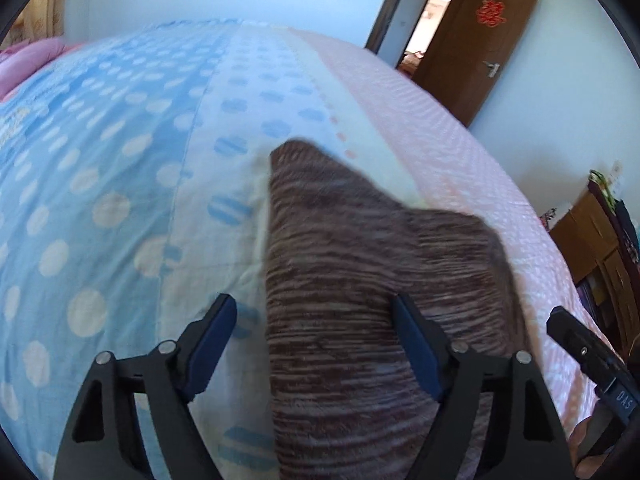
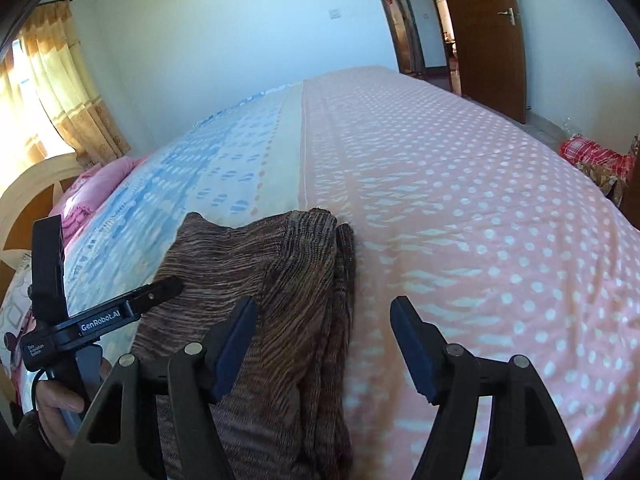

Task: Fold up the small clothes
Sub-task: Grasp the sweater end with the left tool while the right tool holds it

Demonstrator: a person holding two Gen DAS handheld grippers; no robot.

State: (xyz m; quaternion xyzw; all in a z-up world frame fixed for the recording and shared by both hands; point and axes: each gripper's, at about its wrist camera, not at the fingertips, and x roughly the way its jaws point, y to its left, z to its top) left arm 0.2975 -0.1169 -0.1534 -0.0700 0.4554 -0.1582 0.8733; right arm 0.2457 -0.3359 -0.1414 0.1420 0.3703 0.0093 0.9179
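Observation:
A brown striped knit garment (image 1: 360, 280) lies folded on the bed; it also shows in the right wrist view (image 2: 260, 280), with a doubled edge along its right side. My left gripper (image 1: 316, 344) is open and hovers over the garment's left edge, holding nothing. My right gripper (image 2: 324, 344) is open over the garment's right edge, holding nothing. The left gripper's body (image 2: 100, 320) shows in the right wrist view at the garment's left, and the right gripper's body (image 1: 588, 356) shows at the right of the left wrist view.
The bed cover has a blue dotted part (image 1: 100, 160) on the left and a pink dotted part (image 2: 480, 220) on the right. A pink pillow (image 2: 100, 188) and headboard (image 2: 24, 188) lie far left. A brown door (image 1: 480, 48) and wooden cabinet (image 1: 592, 240) stand to the right.

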